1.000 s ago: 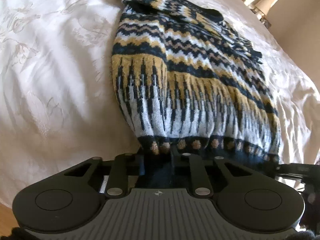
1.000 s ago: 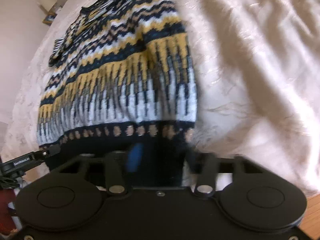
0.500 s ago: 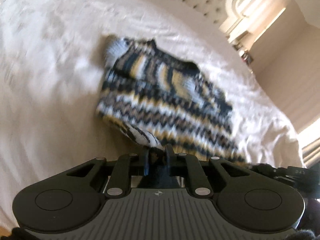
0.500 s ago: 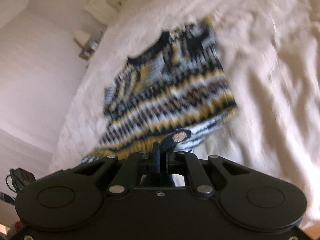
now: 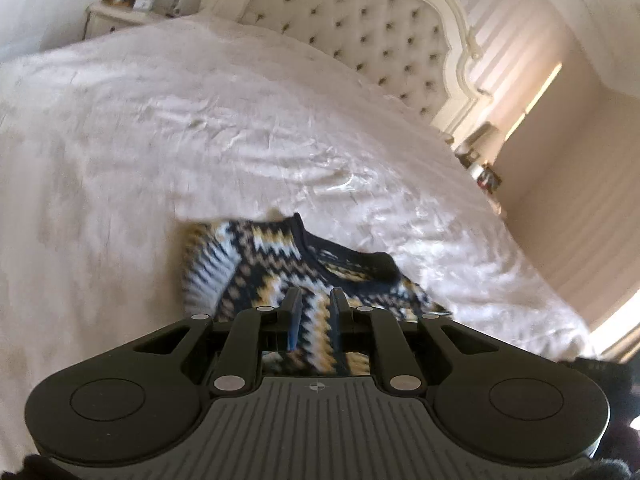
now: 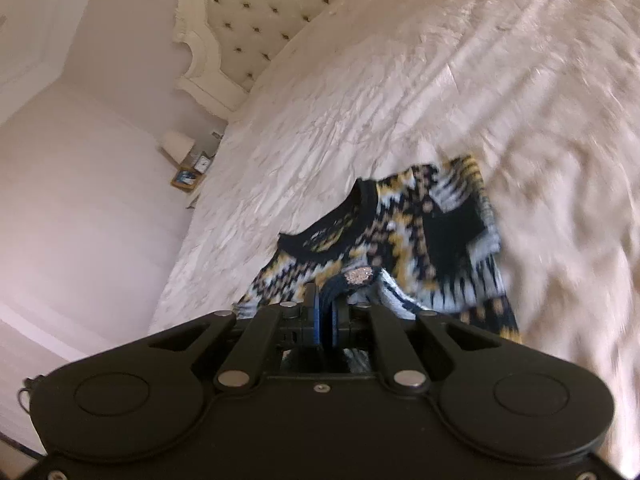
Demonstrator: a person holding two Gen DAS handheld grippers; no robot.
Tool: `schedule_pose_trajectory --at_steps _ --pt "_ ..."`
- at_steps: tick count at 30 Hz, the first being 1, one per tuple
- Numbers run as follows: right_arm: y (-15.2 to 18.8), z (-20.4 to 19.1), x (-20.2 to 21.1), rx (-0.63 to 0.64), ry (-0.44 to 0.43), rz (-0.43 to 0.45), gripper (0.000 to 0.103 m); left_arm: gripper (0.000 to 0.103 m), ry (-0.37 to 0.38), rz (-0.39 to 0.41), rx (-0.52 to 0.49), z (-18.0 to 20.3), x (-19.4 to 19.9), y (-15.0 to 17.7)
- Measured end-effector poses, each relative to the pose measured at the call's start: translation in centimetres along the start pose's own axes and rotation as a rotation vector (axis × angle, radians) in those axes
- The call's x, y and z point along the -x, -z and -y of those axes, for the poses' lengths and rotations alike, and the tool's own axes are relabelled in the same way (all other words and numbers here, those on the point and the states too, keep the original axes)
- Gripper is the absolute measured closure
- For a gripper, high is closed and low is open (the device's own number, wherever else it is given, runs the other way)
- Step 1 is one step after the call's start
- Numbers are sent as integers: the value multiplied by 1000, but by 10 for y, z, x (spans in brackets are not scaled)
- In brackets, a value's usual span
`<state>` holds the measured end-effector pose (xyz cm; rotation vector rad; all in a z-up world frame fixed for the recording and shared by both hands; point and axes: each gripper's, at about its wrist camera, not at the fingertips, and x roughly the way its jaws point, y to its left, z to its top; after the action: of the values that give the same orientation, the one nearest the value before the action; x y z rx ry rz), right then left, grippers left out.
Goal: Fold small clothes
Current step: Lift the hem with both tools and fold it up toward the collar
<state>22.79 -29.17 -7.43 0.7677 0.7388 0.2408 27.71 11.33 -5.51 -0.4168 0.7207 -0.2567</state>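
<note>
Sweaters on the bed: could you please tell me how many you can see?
1: a patterned knit sweater on the white bedspread, its hem pinched in the right gripper. Nothing else visible; some could be hidden.

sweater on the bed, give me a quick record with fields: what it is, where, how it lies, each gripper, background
item: patterned knit sweater in navy, yellow, white
surface: white bedspread
sweater state: hem end lifted toward the dark neckline, so the body is doubling over; edges blurred
left gripper: fingers show a narrow gap with knit between them; grip unclear from this view
right gripper: shut on the dark hem
background: tufted headboard, nightstand
</note>
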Motion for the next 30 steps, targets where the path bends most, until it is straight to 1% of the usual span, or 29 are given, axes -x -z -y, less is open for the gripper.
schedule_pose_trajectory --at_steps 2,3,4,6,8,10,13,17,21,23,25,27,28,30 --pt "-6 3 -14 -15 26 -6 89 82 -24 -24 -66 1 -10 -2" --pt "-8 5 -18 -16 38 -7 89 70 -29 -50 -103 0 -14 -1" --pt "-8 6 -23 -18 50 -11 89 61 -29 -85 -143 0 -20 3" --pt "-7 12 -28 -38 75 -27 88 56 -25 -171 -190 -5 -32 10" --pt "-4 18 -34 -55 98 -39 88 56 -25 -253 -212 -8 -46 22" --pt "0 24 -38 -69 117 -46 88 56 -11 -315 -233 -9 -59 33" --pt "3 30 -38 -92 137 -41 88 56 5 -381 -281 -6 -81 43" --pt "2 30 -35 -92 164 -38 88 56 39 -432 -329 2 -107 50" --pt "1 28 -35 -79 187 -44 88 56 47 -460 -355 5 -132 55" --pt "1 27 -37 -76 191 -44 88 59 66 -475 -354 6 -139 55" --pt "1 28 -39 -77 192 -46 88 82 75 -477 -345 7 -141 56" --pt "1 29 -40 -81 188 -47 88 92 104 -454 -307 4 -135 57" --pt "2 29 -40 -82 185 -49 88 95 116 -440 -283 3 -130 58" --pt "1 31 -39 -90 173 -52 88 95 101 -387 -270 4 -117 59"
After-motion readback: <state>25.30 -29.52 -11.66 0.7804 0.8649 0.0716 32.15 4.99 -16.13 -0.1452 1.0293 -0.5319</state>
